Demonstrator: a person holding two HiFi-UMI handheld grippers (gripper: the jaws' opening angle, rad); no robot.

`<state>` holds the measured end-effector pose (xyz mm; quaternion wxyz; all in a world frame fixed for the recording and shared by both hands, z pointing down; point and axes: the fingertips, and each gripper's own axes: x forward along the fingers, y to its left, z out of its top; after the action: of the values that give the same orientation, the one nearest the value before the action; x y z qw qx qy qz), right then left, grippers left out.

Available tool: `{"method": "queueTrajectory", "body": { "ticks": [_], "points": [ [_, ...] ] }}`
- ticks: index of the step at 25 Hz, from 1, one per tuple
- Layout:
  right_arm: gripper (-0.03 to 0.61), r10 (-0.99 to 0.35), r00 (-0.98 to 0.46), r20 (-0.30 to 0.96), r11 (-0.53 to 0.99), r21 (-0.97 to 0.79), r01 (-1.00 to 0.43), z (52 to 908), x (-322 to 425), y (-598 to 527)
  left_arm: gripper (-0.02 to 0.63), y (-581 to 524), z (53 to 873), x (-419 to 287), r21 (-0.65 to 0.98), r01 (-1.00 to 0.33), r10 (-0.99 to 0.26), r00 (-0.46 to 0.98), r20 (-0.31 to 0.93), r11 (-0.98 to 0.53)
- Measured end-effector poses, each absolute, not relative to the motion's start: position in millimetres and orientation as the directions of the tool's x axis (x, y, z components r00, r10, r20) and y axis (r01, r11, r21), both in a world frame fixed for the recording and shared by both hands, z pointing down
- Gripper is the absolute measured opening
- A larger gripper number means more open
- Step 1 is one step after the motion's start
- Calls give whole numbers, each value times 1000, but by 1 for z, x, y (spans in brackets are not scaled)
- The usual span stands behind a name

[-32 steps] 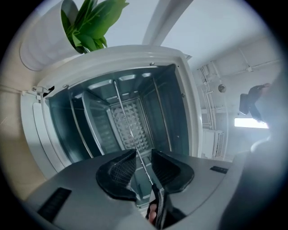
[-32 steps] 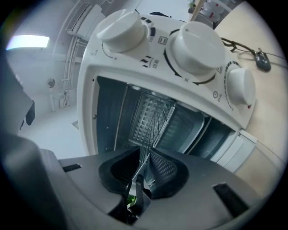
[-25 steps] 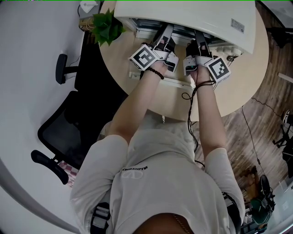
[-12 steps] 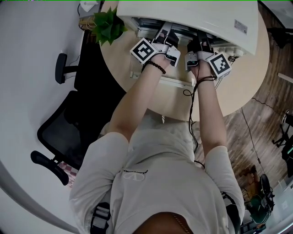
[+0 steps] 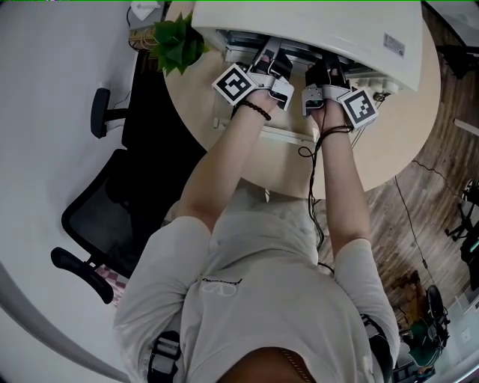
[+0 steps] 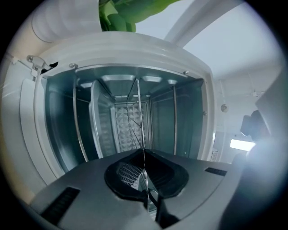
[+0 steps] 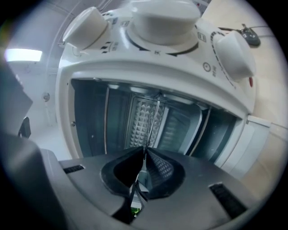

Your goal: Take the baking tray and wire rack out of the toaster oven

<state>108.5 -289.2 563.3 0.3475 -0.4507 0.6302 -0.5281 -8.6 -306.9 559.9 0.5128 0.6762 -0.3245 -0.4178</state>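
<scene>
Left gripper (image 6: 145,182) and right gripper (image 7: 143,171) both reach into the open toaster oven (image 5: 314,22) on the round table (image 5: 389,149); jaws of each have just been closing, now pinched on the front edge of the thin wire rack (image 6: 137,117); rack sits inside the oven cavity.

green plant (image 5: 178,41): at table (image 5: 393,142) edge | black office chair (image 5: 112,202): left of table | wood floor (image 5: 449,157)

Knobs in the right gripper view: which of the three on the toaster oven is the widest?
The middle knob: a broad, flat dial, plainly wider than the narrower left knob and right knob that flank it.
</scene>
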Motion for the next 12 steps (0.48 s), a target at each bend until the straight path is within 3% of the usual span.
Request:
{"method": "queueTrajectory", "body": {
  "ticks": [12],
  "points": [
    [12, -941, -338, 28, 25, -989, -149, 561, 103, -247, 2, -263, 559, -14, 964, 34, -863, 438, -252, -264]
  ]
}}
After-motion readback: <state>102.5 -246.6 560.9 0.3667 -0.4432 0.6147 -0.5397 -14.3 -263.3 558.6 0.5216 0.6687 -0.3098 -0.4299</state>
